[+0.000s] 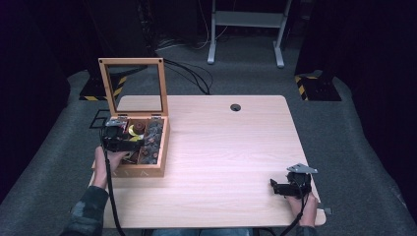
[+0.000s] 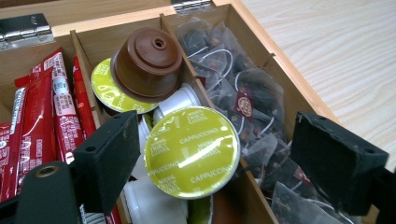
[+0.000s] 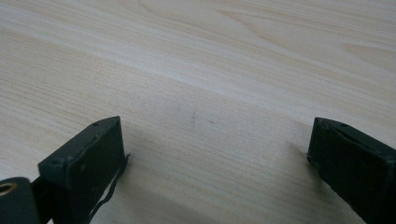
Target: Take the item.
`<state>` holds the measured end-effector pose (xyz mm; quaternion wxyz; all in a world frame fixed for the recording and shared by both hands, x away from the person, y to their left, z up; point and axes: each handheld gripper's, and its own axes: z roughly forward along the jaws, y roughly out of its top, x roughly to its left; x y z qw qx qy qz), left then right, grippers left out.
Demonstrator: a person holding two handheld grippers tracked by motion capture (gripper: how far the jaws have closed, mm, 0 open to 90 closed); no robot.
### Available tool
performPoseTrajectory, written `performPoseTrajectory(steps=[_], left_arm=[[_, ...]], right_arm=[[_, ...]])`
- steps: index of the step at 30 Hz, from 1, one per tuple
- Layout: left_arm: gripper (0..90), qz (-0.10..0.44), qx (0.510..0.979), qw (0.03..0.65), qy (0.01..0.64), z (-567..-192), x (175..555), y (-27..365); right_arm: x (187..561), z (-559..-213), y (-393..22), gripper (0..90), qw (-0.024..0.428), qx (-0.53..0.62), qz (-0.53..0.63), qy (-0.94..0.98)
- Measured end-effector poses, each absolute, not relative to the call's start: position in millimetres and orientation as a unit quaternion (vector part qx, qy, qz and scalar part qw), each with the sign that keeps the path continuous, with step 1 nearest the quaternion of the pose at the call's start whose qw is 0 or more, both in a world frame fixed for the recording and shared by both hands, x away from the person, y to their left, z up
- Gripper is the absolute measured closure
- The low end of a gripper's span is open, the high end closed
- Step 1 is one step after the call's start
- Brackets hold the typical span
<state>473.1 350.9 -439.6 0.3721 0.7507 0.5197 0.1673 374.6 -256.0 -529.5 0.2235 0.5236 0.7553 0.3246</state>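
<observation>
The light wooden desk (image 1: 221,147) carries a wooden box (image 1: 140,169) at its left near side, its glass-paned lid (image 1: 133,86) standing upright at the far edge. Inside, dividers split the box into compartments: red sachets (image 2: 42,116) fill the left one, coffee capsules the middle one, and dark tea bags (image 2: 243,102) in clear wrappers the right one, next to the bare desk top. The left tool (image 2: 210,163) hangs over the box's middle compartment, held by a hand (image 1: 105,164) coming from the near edge. Its black jaws stand on either side of a green-lidded capsule (image 2: 192,151) marked cappuccino, which lies tilted on top of white capsules; the left jaw is just beside the capsule's rim, the right jaw is apart from it over the tea bags, so the tool is released, with nothing clamped. Farther in lies a brown capsule (image 2: 147,63), upside down on another green lid. The right tool (image 1: 287,187) rests at the desk's near right corner, its jaws spread wide over bare wood, grasping nothing.
</observation>
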Motion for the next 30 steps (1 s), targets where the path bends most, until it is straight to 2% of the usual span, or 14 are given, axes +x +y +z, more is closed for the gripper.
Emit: performPoseTrajectory(steps=[18, 25, 30], left_arm=[[27.2, 0.145, 0.75, 0.358, 0.536, -447, 481, 352], [26.5, 0.153, 0.746, 0.355, 0.542, -446, 479, 356], [27.0, 0.134, 0.744, 0.359, 0.547, -452, 482, 360]], right_arm=[[375, -529, -256, 3.2, 0.224, 0.524, 0.324, 0.756], [375, -529, -256, 3.2, 0.224, 0.524, 0.325, 0.755], [375, -529, -256, 3.2, 0.224, 0.524, 0.325, 0.755]])
